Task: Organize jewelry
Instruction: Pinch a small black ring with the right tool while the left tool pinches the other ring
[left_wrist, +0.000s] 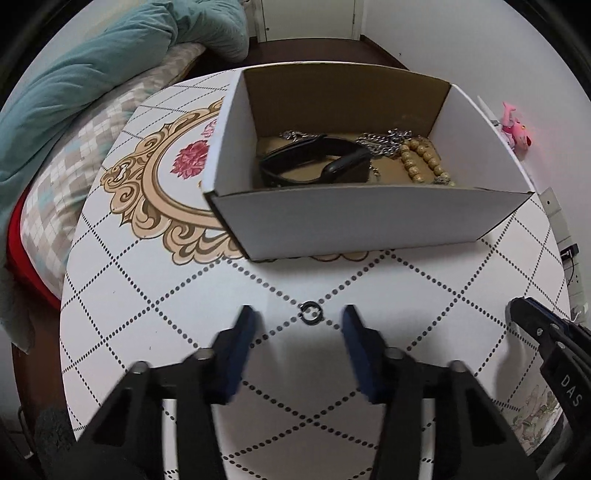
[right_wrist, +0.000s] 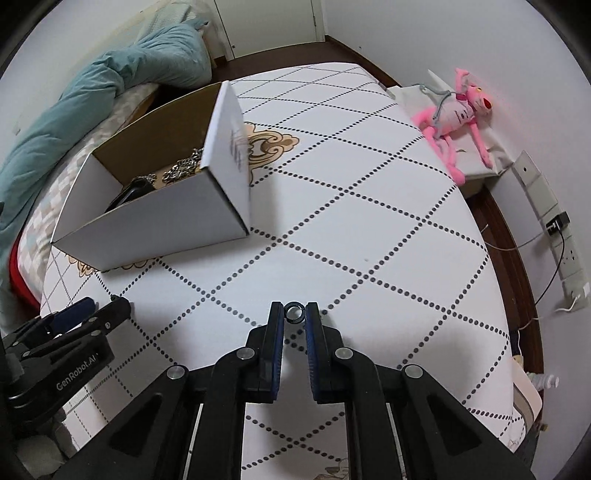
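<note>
We record a small dark ring (right_wrist: 294, 313), a thin black band with an open centre, sitting between the tips of the right gripper (right_wrist: 294, 314). Its jaws are drawn in close on either side of the ring and appear to pinch it; we cannot tell whether the ring is lifted off the worktop (right_wrist: 388, 206) or rests on it. In the left wrist view a ring (left_wrist: 311, 313) of the same look lies on the worktop near its near edge, just ahead of the left gripper (left_wrist: 299, 319), whose jaws stand wide apart with nothing between them.

Behind the ring, toward the far left part of the worktop, stands an open white cardboard box (left_wrist: 369, 221) with a brown inside. In it we see a black strap-like piece (left_wrist: 314, 160), a silver chain (left_wrist: 384, 142) and a string of tan beads (left_wrist: 424, 162).

Readable writing: "GenRobot.AI" on the left gripper body as seen from the right wrist, and "DAS" on the right gripper body at the right edge of the left wrist view. Faint grey print on the box's side wall is too blurred to read.

The worktop is white with dotted diamond lines and a gold scroll medallion (left_wrist: 155, 177). A pink plush toy (right_wrist: 458, 114) lies beyond its far right corner; a teal duvet (right_wrist: 96, 96) lies beyond the left edge.
</note>
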